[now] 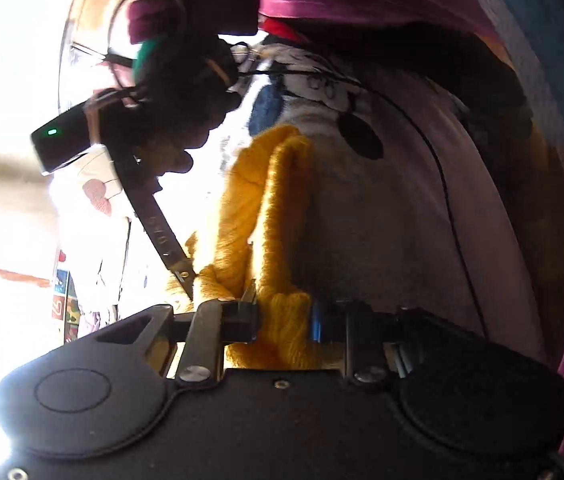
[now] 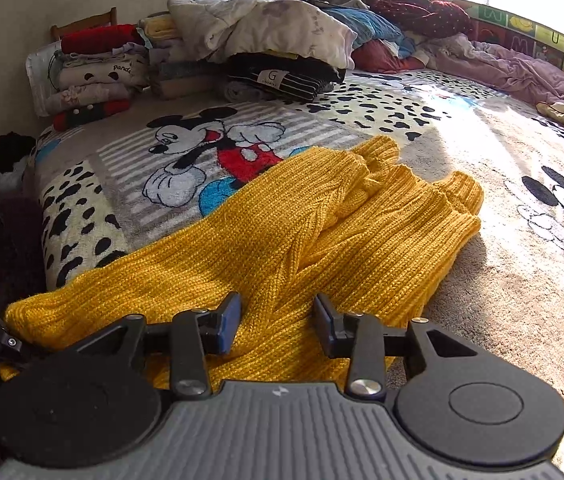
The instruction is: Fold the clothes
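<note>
Sweater (image 2: 313,220): yellow knit, frame centre, partly folded on blanket (image 2: 481,280). Left gripper (image 1: 282,312): fingers clamped on bunched knit. Right gripper (image 2: 278,320): fingers wide, over hem, holding nothing. Risk: loose knit stretches or slips from one-sided hold, undoing fold.

Sweater (image 2: 289,240): mustard-yellow chunky rib knit; lies partly folded and rumpled on the bed, sleeves laid over the body, ribbed cuffs at the far end; near edge bunched, one fold of it raised off the bed
</note>
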`<state>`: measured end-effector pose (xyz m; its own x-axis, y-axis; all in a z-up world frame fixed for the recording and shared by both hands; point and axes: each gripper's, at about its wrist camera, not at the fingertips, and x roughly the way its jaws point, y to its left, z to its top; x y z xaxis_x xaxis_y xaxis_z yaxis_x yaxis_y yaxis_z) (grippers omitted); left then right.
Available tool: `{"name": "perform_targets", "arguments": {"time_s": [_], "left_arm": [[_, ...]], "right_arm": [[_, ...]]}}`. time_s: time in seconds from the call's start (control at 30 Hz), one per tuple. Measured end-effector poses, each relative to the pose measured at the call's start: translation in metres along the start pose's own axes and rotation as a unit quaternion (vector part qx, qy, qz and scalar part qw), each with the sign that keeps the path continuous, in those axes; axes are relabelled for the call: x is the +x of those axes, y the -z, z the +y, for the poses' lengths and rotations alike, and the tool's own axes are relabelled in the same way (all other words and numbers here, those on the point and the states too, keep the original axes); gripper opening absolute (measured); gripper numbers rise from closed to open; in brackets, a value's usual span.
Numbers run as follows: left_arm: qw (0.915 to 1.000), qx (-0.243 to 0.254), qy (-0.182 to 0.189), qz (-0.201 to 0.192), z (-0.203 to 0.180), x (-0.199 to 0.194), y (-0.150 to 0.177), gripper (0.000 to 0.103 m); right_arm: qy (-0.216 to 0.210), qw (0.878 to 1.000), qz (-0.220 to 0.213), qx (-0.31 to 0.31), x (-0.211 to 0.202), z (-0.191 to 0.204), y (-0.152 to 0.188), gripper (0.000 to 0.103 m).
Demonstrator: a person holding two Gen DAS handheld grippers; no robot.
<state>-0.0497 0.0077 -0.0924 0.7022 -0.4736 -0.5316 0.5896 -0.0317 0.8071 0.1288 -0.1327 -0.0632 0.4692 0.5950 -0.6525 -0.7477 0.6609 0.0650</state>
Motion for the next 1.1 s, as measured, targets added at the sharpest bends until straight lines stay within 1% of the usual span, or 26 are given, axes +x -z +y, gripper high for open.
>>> {"name": "perform_targets", "arguments": {"time_s": [0.07,0.13,0.2,0.27,0.3,0.37,0.4,0.43,0.47,0.5,0.53,0.57,0.6,0.63,0.67,0.7,0.77,0.83,0.87,0.9,0.93,0.97,1.0,1.03,1.1], "left_arm": [[0.9990,-0.044,-0.004,-0.007,0.025,-0.006,0.000,0.017],[0.9976,-0.069,-0.007,-0.009,0.046,-0.008,0.002,0.017],[0.9949,-0.100,-0.007,-0.015,0.069,-0.008,0.006,0.017],[0.9924,-0.121,-0.003,-0.021,0.085,-0.009,0.008,0.017],[0.9922,-0.123,-0.002,-0.023,0.089,-0.009,0.009,0.017],[0.9924,-0.121,0.001,-0.024,0.091,-0.009,0.010,0.017],[0.9922,-0.122,0.003,-0.024,0.091,-0.009,0.010,0.017],[0.9918,-0.125,0.005,-0.025,0.091,-0.009,0.011,0.017],[0.9914,-0.128,0.005,-0.026,0.091,-0.011,0.012,0.017],[0.9910,-0.131,0.005,-0.027,0.090,-0.012,0.013,0.017],[0.9905,-0.134,0.004,-0.027,0.090,-0.013,0.014,0.017],[0.9902,-0.137,0.003,-0.028,0.091,-0.014,0.015,0.017],[0.9898,-0.140,0.001,-0.028,0.094,-0.014,0.016,0.017],[0.9894,-0.142,-0.002,-0.029,0.096,-0.015,0.017,0.017],[0.9890,-0.145,-0.004,-0.029,0.098,-0.015,0.018,0.017],[0.9883,-0.150,-0.005,-0.030,0.101,-0.015,0.019,0.017],[0.9857,-0.165,-0.003,-0.034,0.115,-0.014,0.024,0.017],[0.9814,-0.188,-0.007,-0.039,0.132,-0.005,0.029,0.017],[0.9783,-0.203,-0.009,-0.041,0.142,0.000,0.032,0.017],[0.9750,-0.218,-0.009,-0.043,0.153,0.005,0.035,0.017],[0.9713,-0.234,-0.008,-0.044,0.164,0.010,0.039,0.017],[0.9674,-0.249,-0.008,-0.043,0.175,0.015,0.044,0.017],[0.9638,-0.264,-0.007,-0.041,0.185,0.021,0.049,0.017],[0.9598,-0.278,-0.006,-0.038,0.195,0.028,0.054,0.017],[0.9528,-0.302,0.003,-0.034,0.211,0.042,0.063,0.017]], "right_arm": [[-0.002,1.000,0.004,-0.003,0.001,-0.001,-0.002,0.040],[-0.009,1.000,0.010,0.000,0.001,-0.005,-0.006,0.040],[-0.015,1.000,0.007,0.017,0.000,-0.012,-0.012,0.040],[-0.019,0.999,-0.009,0.038,-0.007,-0.020,-0.018,0.040],[-0.024,0.998,-0.021,0.050,-0.011,-0.025,-0.021,0.040],[-0.055,0.993,-0.053,0.088,-0.020,-0.036,-0.027,0.041],[-0.082,0.988,-0.066,0.114,-0.023,-0.042,-0.029,0.041],[-0.114,0.980,-0.077,0.145,-0.023,-0.050,-0.031,0.041],[-0.148,0.970,-0.081,0.177,-0.020,-0.057,-0.031,0.041],[-0.183,0.958,-0.076,0.207,-0.014,-0.064,-0.031,0.041],[-0.207,0.949,-0.066,0.228,-0.006,-0.069,-0.030,0.041],[-0.215,0.945,-0.046,0.241,0.005,-0.072,-0.027,0.041],[-0.210,0.944,-0.011,0.253,0.020,-0.076,-0.022,0.041],[-0.208,0.941,0.019,0.265,0.035,-0.080,-0.017,0.037],[-0.216,0.934,0.030,0.283,0.045,-0.085,-0.010,0.024],[-0.228,0.925,0.029,0.304,0.050,-0.092,-0.004,0.015],[-0.226,0.922,0.041,0.313,0.053,-0.097,-0.002,0.000],[-0.231,0.918,0.049,0.319,0.055,-0.100,-0.002,0.000],[-0.235,0.915,0.051,0.323,0.053,-0.101,-0.003,0.001],[-0.235,0.913,0.044,0.331,0.049,-0.103,-0.004,0.007],[-0.233,0.912,0.027,0.336,0.040,-0.106,-0.006,0.011],[-0.227,0.911,0.006,0.343,0.029,-0.110,-0.008,0.026],[-0.217,0.910,-0.024,0.352,0.014,-0.115,-0.009,0.042],[-0.212,0.908,-0.050,0.357,0.001,-0.119,-0.009,0.046],[-0.203,0.901,-0.110,0.367,-0.029,-0.126,-0.005,0.048]]}}
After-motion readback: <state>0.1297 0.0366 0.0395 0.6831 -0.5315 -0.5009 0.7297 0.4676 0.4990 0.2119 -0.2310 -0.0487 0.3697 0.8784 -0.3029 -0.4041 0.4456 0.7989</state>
